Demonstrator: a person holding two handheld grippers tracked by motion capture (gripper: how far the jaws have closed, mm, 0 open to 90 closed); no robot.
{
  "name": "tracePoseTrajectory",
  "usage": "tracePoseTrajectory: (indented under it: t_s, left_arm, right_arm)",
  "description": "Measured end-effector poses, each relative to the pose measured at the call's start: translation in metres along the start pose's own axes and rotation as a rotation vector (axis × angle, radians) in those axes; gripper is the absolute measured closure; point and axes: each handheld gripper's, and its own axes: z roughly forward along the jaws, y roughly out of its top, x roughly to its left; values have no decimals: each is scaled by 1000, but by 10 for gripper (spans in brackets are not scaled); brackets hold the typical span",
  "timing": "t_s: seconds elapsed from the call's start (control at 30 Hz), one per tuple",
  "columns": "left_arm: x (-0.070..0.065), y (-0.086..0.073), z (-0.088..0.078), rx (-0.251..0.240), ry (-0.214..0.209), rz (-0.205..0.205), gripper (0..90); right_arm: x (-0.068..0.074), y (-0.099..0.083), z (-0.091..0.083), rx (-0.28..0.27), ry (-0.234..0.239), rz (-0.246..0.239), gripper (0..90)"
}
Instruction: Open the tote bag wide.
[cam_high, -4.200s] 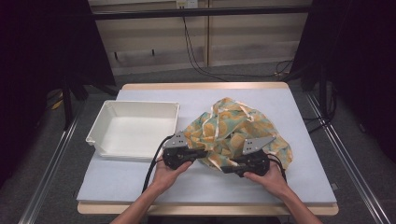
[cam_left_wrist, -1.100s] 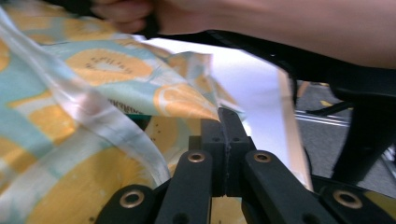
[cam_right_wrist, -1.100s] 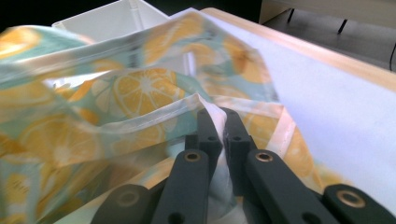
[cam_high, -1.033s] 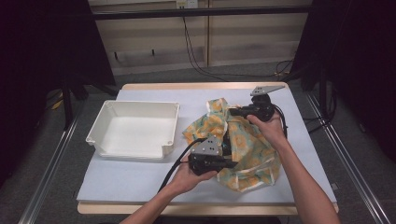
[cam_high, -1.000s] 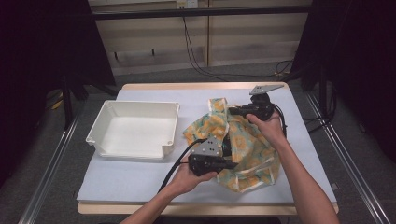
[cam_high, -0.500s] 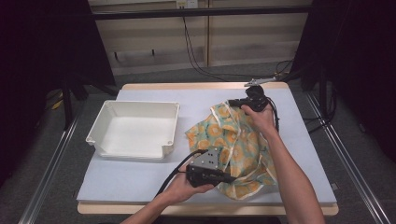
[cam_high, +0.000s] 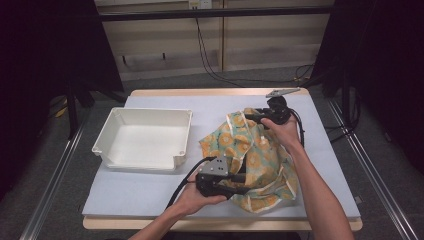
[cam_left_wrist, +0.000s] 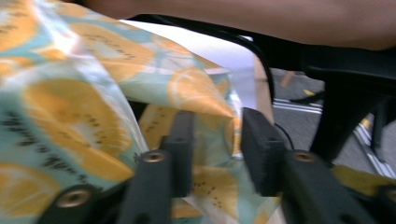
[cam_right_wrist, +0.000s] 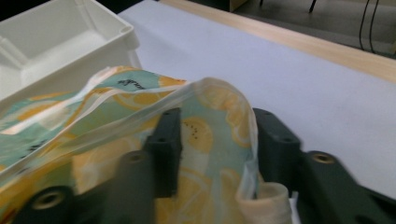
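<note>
While both grippers have just been letting their jaws apart, the cloth is no longer pinched anywhere: your left gripper stands spread with a fold of the fruit print loose between the pads, and your right gripper is likewise parted, a hemmed edge draped through the gap without being pressed. The cloth lies rumpled at centre right of the high view, on the table cover, running from the right gripper at its upper end down to the left gripper at its lower edge.

The likeliest slip, as I judge it, is that you draw a hand away and the hem drags along on a pad, pulling the cloth out of whatever lie you gave it. If you close again, you could catch two layers instead of one, since the folds sit doubled up between the jaws in both gripper views. The left gripper's cable loops near the lower hem and could snag it.

The white tray sits at the left of the high view, just beside the cloth's left corner but apart from it; a sweep that way would bump its wall. Your right forearm crosses the cloth's right side and hides part of it.
</note>
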Motion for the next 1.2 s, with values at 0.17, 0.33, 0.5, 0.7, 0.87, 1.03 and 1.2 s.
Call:
tracePoseTrajectory:
  t_s: [0.17,0.33,0.5,0.7,0.87,1.03,1.2]
  left_arm:
    - [0,5,-14,-40,38,-4,544]
    - [3,6,-23,-72,60,-18,542]
    - [2,8,-29,-91,81,-12,576]
    - [4,18,-44,-141,128,14,598]
    - [18,27,-39,-134,160,-3,527]
    - [34,30,-21,-105,177,-10,436]
    - [47,18,-17,-46,281,-6,406]
  right_arm:
    - [3,-5,-25,-9,-26,-2,346]
    - [7,-6,-53,-69,-24,7,299]
    - [18,-13,-70,-83,-13,-8,286]
    - [41,-28,-85,-109,38,-21,302]
    - [62,-36,-91,-87,62,-48,293]
    - [82,-41,-88,-78,66,-84,245]
    - [86,-49,-75,-43,45,-92,197]
